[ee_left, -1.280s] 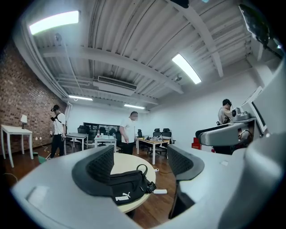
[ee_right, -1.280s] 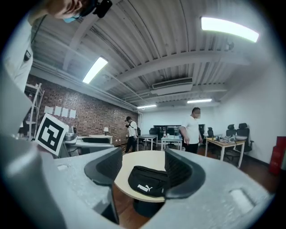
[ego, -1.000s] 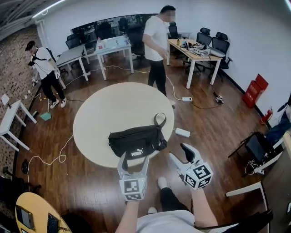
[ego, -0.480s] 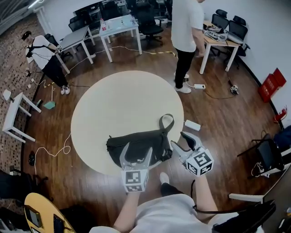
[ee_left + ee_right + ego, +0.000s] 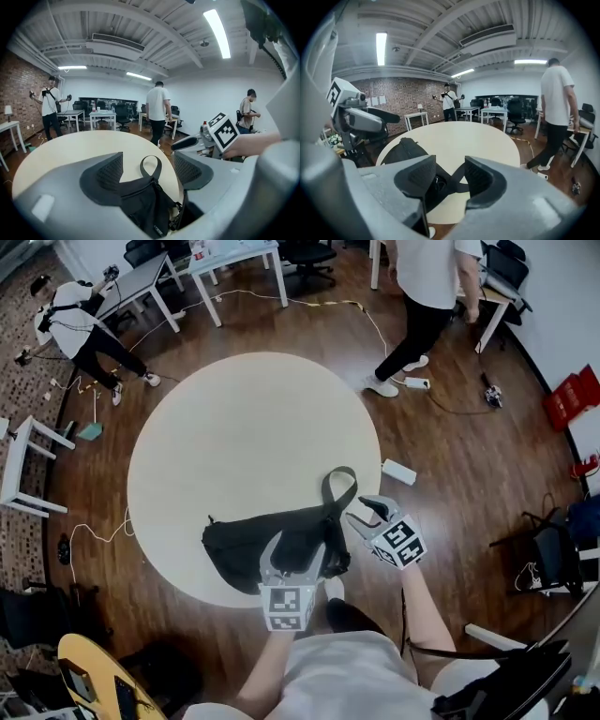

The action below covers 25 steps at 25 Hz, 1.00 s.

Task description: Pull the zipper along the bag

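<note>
Here's the black bag (image 5: pixel 272 545), lying flat on the round table (image 5: pixel 244 427) at its 6 o'clock edge, right in front of the person. Its long side runs from 9 o'clock to 3 o'clock. From the bag's 3 o'clock end the strap loop (image 5: pixel 339 486) curls out toward 1 o'clock and rests on the tabletop.

The left tongs (image 5: pixel 295 549) hang over the near side of the bag, toward its 3 o'clock half, pointing at 12 o'clock. In the left gripper view the jaws are wide apart. The dark bag body fills the gap low between them and the strap loop arches up beyond. Whether either jaw touches the fabric, I can't tell.

Over to the right tongs (image 5: pixel 364 512). They sit just beside the bag's 3 o'clock end, off the table edge, pointing toward 10 o'clock. The right gripper view shows these jaws parted too, gripping nothing. The bag's buckle end and strap are framed in the gap, and the left tongs show out at 9 o'clock.

Around the room there's a white power strip (image 5: pixel 398 472) on the wood floor at 1 o'clock from the right tongs. A person in a white shirt (image 5: pixel 433 277) is on the floor at the table's 1 o'clock. Another person (image 5: pixel 75 320) stands near the desks at 10 o'clock.
</note>
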{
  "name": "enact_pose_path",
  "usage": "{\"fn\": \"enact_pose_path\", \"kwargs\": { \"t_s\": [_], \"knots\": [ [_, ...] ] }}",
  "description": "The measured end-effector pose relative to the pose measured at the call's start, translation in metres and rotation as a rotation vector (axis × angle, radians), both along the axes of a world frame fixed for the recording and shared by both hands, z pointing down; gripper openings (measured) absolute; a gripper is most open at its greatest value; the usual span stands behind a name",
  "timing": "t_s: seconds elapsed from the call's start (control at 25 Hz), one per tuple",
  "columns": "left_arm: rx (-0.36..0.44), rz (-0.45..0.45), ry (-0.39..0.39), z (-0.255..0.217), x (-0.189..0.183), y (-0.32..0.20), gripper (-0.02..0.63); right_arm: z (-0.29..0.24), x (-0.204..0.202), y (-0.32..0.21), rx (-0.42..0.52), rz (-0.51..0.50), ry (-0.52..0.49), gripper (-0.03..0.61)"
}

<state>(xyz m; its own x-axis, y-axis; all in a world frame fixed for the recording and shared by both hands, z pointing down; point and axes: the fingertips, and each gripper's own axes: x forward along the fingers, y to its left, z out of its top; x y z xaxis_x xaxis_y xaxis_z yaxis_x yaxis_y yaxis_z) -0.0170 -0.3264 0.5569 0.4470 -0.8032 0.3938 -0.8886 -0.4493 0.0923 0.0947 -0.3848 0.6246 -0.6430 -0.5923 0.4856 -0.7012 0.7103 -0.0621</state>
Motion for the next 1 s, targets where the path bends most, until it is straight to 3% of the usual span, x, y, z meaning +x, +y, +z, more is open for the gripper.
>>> {"fn": "enact_pose_path", "kwargs": {
  "t_s": [0.16, 0.32, 0.48, 0.76, 1.0],
  "knots": [
    [-0.105, 0.054, 0.021, 0.033, 0.023, 0.001, 0.353, 0.049, -0.01, -0.013, -0.081, -0.093, 0.085, 0.179],
    [-0.251, 0.094, -0.012, 0.086, 0.043, 0.001, 0.308, 0.094, -0.028, -0.02, -0.109, -0.225, 0.182, 0.174],
    [-0.408, 0.085, 0.047, 0.125, 0.064, 0.009, 0.308, 0.113, -0.045, -0.014, -0.131, -0.336, 0.216, 0.146],
    [-0.446, 0.099, 0.021, 0.144, 0.08, 0.009, 0.308, 0.119, -0.062, -0.009, -0.054, -0.544, 0.258, 0.089],
    [-0.47, 0.09, 0.001, 0.155, 0.087, 0.006, 0.308, 0.134, -0.07, -0.005, -0.066, -0.662, 0.287, 0.034]
  ]
}}
